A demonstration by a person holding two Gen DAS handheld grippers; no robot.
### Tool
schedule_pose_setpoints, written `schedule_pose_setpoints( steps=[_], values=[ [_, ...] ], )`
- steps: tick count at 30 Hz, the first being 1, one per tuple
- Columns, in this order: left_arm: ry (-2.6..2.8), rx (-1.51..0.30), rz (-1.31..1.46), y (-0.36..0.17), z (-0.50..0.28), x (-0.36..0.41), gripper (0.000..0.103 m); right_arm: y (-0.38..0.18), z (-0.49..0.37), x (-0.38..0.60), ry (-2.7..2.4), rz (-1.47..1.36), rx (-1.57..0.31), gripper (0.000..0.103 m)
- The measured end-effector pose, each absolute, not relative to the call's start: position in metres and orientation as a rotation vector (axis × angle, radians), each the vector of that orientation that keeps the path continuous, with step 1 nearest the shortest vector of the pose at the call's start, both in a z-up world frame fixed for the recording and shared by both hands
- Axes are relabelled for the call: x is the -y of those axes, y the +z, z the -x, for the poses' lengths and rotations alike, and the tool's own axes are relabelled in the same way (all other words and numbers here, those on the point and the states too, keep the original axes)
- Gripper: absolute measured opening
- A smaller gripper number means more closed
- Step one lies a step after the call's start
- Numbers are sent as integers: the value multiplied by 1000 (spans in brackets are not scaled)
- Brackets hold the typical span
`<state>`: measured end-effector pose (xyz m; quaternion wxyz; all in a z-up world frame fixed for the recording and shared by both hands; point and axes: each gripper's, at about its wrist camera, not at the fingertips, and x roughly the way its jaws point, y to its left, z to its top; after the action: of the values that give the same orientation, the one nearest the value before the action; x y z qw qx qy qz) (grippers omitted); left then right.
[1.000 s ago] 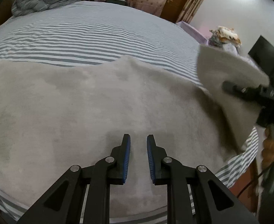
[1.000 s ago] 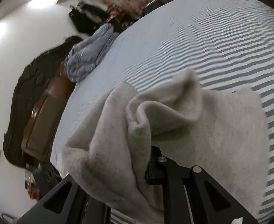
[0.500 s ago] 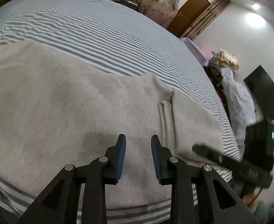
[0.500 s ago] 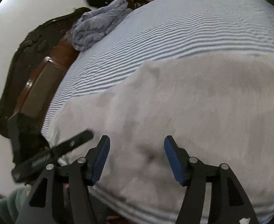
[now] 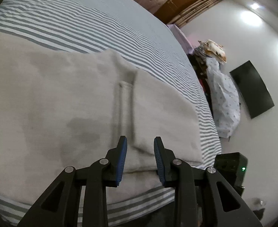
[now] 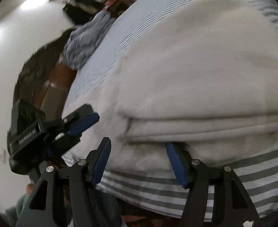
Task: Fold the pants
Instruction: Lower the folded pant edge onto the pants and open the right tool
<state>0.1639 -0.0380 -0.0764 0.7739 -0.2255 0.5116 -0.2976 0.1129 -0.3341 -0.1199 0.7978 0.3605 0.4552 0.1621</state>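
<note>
The light grey pants (image 5: 53, 98) lie flat on the striped bed, with one end folded over on top as a flap (image 5: 163, 113). In the right wrist view the pants (image 6: 195, 75) show stacked layers at the near bed edge. My left gripper (image 5: 140, 149) is open and empty, just above the near edge of the folded flap. My right gripper (image 6: 138, 151) is open wide and empty, low at the bed edge, its fingers against the folded layers. The left gripper (image 6: 82, 121) also shows there at the left, open.
The grey-striped bed sheet (image 5: 82, 19) runs far beyond the pants. A crumpled blue-grey blanket (image 6: 86, 41) lies by the dark headboard (image 6: 36, 70). A wall-mounted dark screen (image 5: 252, 89), a clothes pile (image 5: 220, 87) and a wooden door (image 5: 180, 0) stand past the bed.
My right gripper carried the pants end over, let it go and dropped to the bed edge, now open. My left gripper shifted right to the folded flap and opened wider.
</note>
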Motion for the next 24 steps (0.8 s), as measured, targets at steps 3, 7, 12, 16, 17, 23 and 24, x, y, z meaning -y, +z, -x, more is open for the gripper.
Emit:
schedule_pose_setpoints(
  steps=[3, 7, 12, 16, 17, 23, 24],
  values=[
    [-667, -1131, 499, -78, -167, 51, 31, -125, -106, 366, 276, -847, -932, 58],
    [-686, -1170, 521, -85, -175, 63, 31, -130, -95, 409, 185, -926, -852, 58],
    [-689, -1182, 497, -89, -182, 77, 30, -136, -90, 431, 177, -982, -801, 58],
    [-681, -1224, 485, -92, -185, 92, 30, -137, -87, 430, 184, -954, -790, 58],
    [-690, -1228, 499, -91, -181, 88, 30, -137, -87, 430, 187, -950, -788, 58],
    [-667, -1248, 504, -93, -159, 69, 30, -146, -79, 438, 212, -973, -765, 58],
    [-661, -1268, 527, -98, -159, 66, 30, -146, -79, 438, 211, -973, -764, 58]
  ],
)
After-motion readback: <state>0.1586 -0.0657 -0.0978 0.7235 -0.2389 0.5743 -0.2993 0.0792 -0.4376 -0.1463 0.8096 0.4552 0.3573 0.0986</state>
